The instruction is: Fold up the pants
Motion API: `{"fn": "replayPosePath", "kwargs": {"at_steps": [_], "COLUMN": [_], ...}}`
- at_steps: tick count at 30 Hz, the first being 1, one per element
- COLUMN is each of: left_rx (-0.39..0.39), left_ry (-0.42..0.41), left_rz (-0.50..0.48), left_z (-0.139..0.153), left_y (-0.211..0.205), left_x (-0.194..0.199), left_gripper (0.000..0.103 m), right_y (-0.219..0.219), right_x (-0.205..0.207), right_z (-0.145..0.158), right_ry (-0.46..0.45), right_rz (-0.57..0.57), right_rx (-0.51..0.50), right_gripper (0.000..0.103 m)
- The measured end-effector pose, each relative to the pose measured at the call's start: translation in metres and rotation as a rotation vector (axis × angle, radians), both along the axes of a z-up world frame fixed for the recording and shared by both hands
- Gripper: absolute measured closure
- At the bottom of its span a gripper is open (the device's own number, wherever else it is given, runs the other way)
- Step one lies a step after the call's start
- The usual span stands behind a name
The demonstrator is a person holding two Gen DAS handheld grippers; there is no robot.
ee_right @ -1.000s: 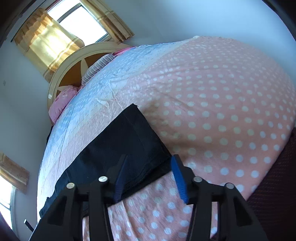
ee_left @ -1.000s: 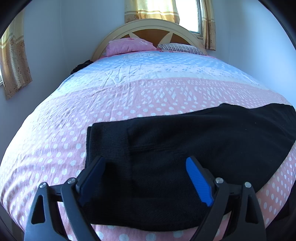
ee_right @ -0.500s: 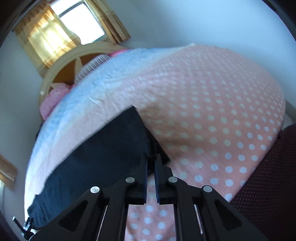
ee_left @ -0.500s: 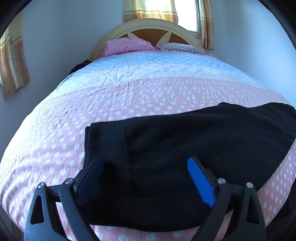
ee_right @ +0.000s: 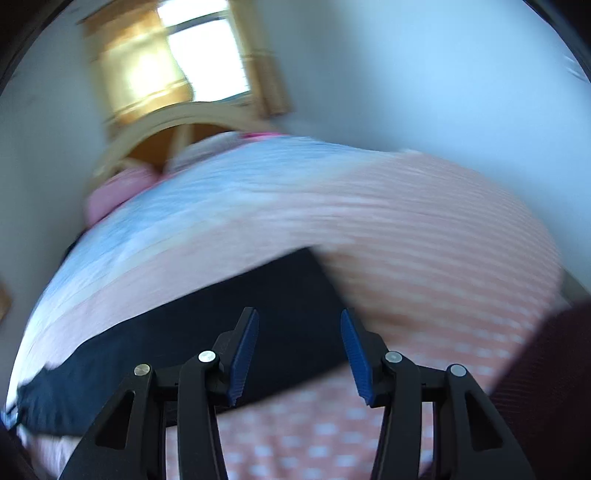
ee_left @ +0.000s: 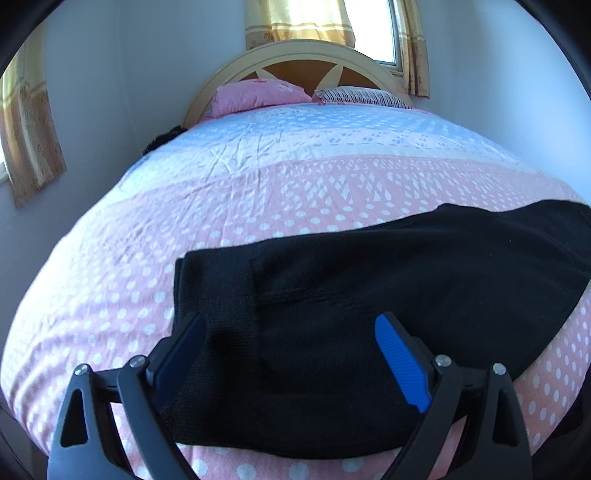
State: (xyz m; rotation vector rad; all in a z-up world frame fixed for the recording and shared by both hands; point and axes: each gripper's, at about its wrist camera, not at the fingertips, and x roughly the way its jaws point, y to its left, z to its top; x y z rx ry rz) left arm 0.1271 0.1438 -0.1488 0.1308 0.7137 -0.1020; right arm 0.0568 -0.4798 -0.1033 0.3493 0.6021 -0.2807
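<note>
While black pants (ee_left: 369, 295) lie on the bed (ee_left: 258, 184), both grippers' jaws stand apart.

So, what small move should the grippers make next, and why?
Probably close the left gripper on the near edge of the black pants. Its fingers are open over the cloth, and the right gripper is also open, so nothing holds the pants on the bed for a fold.

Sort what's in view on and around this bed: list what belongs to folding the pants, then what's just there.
Belongs to the job:
- black pants, lying flat on the bedspread
- left gripper, open over the pants
- right gripper, open above the pants' end

Just there:
- pink pillow
- striped pillow
- headboard
- curtains
</note>
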Motion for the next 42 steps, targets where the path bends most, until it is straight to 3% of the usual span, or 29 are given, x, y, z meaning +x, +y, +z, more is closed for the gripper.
{"fn": "replayPosePath", "kwargs": {"at_steps": [3, 7, 10, 13, 19, 24, 27, 37, 42], "left_rx": [0.010, 0.026, -0.004, 0.012, 0.007, 0.000, 0.005, -0.038, -0.029], "left_ry": [0.012, 0.021, 0.048, 0.047, 0.057, 0.023, 0.026, 0.095, 0.128], "left_rz": [-0.033, -0.023, -0.006, -0.005, -0.022, -0.083, -0.107, -0.151, -0.143], "left_z": [0.000, -0.003, -0.003, -0.003, 0.006, 0.020, 0.021, 0.010, 0.000], "left_y": [-0.009, -0.012, -0.006, -0.010, -0.021, -0.052, -0.073, -0.125, -0.130], "left_x": [-0.001, 0.000, 0.005, 0.004, 0.005, 0.010, 0.017, 0.036, 0.037], "left_gripper": [0.007, 0.003, 0.001, 0.001, 0.001, 0.001, 0.001, 0.001, 0.001], "right_y": [0.030, 0.042, 0.045, 0.030, -0.010, -0.060, -0.078, -0.086, -0.087], "right_x": [0.022, 0.048, 0.045, 0.039, 0.004, -0.026, -0.034, -0.027, -0.025], "right_z": [-0.011, -0.048, -0.047, -0.040, -0.027, -0.030, -0.040, -0.052, -0.051], "right_ry": [0.025, 0.181, 0.171, 0.155, 0.039, 0.028, 0.025, 0.037, 0.007], "right_rz": [0.166, 0.185, 0.202, 0.217, 0.082, -0.148, -0.196, -0.132, -0.104], "right_rx": [0.010, 0.016, -0.028, 0.053, 0.120, 0.167, 0.228, 0.294, 0.343], "right_gripper": [0.055, 0.054, 0.054, 0.054, 0.054, 0.054, 0.054, 0.054, 0.054]}}
